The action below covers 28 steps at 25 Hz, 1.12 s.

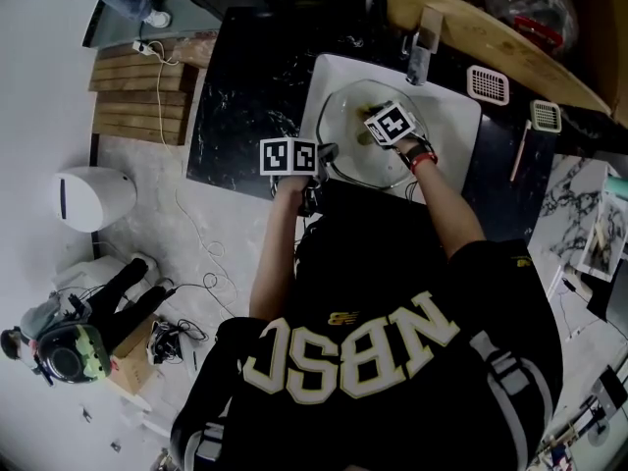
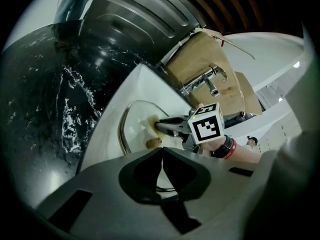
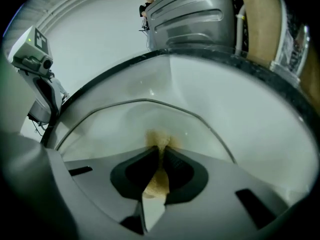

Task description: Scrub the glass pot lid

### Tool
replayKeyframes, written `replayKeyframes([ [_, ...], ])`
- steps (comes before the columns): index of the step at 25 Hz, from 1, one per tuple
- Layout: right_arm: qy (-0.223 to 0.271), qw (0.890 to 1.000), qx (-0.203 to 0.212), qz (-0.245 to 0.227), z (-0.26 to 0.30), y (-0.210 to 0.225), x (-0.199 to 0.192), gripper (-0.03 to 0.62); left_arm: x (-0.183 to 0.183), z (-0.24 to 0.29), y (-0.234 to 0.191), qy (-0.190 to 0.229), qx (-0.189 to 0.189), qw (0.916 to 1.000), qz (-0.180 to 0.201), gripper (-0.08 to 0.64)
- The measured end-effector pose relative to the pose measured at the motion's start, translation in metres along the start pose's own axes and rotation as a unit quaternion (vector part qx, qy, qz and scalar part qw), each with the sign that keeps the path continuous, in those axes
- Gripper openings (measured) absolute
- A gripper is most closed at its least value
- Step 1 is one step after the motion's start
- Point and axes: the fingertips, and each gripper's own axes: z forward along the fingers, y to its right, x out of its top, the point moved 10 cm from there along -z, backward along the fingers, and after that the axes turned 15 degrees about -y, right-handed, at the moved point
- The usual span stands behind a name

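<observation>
A round glass pot lid stands tilted in the white sink. My left gripper is at the lid's near left edge; in the left gripper view its jaws are shut, with the lid's metal rim running down into them. My right gripper is over the lid's middle, shut on a yellow-brown sponge that presses against the glass. The left gripper view shows the right gripper on the lid, with a small brown knob below it.
A chrome faucet stands at the sink's far edge. Black marble countertop lies to the left, and two small white grids sit on the right. A steel bin stands behind the counter.
</observation>
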Motion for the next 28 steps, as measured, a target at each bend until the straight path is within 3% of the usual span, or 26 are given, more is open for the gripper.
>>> replayKeyframes([
  [10,-0.017,0.999,-0.042,0.026,-0.010,0.016,-0.042,0.048,0.003,0.000,0.003,0.008,-0.006,0.9999,0.014,0.020],
  [17,-0.064,0.998,-0.012,0.011,-0.018,-0.019,-0.049,0.046,-0.001,0.002,0.014,-0.001,-0.011,0.9991,0.041,0.020],
  [20,-0.048,0.999,0.015,0.006,-0.021,-0.035,-0.048,0.046,-0.004,0.002,0.019,-0.009,-0.008,0.9984,0.056,0.020],
  [23,-0.040,0.998,0.002,0.044,-0.037,-0.035,-0.055,0.046,-0.002,0.000,0.025,-0.011,-0.007,0.9972,0.074,0.020],
  [28,0.061,0.991,-0.025,0.118,-0.094,-0.031,-0.068,0.046,0.012,-0.006,0.046,0.006,-0.006,0.9906,0.136,0.020],
])
